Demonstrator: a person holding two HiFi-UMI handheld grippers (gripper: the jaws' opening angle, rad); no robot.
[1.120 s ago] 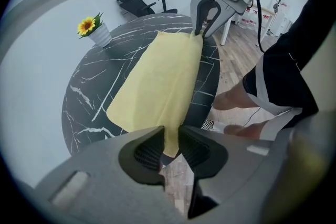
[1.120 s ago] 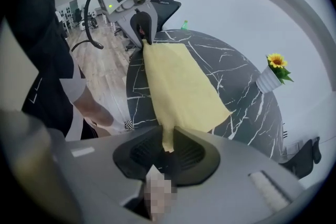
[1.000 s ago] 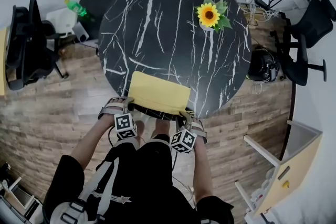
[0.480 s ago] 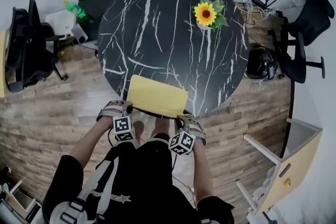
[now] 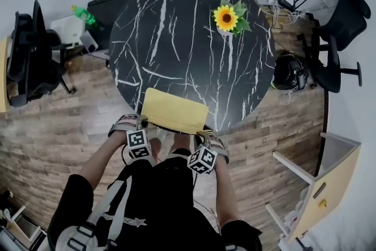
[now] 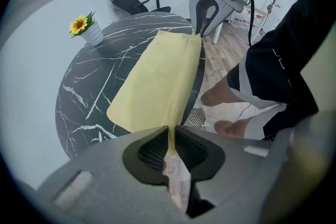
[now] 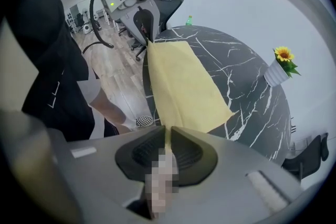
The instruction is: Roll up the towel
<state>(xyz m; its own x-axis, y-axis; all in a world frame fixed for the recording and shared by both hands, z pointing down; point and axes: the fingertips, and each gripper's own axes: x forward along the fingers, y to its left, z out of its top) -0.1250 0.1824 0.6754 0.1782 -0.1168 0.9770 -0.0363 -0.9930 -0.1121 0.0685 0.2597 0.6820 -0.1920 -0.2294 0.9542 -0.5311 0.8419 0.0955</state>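
A yellow towel (image 5: pixel 175 110) lies flat at the near edge of the round black marble table (image 5: pixel 188 38). My left gripper (image 5: pixel 143 122) holds its near left corner and my right gripper (image 5: pixel 207 131) its near right corner. Both point steeply down. In the left gripper view the towel (image 6: pixel 157 76) runs from my left gripper (image 6: pixel 170 147) to the right gripper (image 6: pixel 202 23). In the right gripper view the towel (image 7: pixel 181 81) stretches from my right gripper (image 7: pixel 167 147) to the left gripper (image 7: pixel 143 29). Both pairs of jaws have just been closing, with the towel's edge pinched between the pads.
A sunflower in a white pot (image 5: pixel 228 19) stands at the table's far right. Black office chairs stand at the left (image 5: pixel 26 50) and right (image 5: pixel 338 38). A green bottle (image 5: pixel 84 9) and a black bag (image 5: pixel 291 72) sit on the wooden floor; a wooden cabinet (image 5: pixel 326 182) stands at lower right.
Both grippers have stayed at the towel's near corners. The whole view has drifted slightly, so table and towel sit a little lower in the picture.
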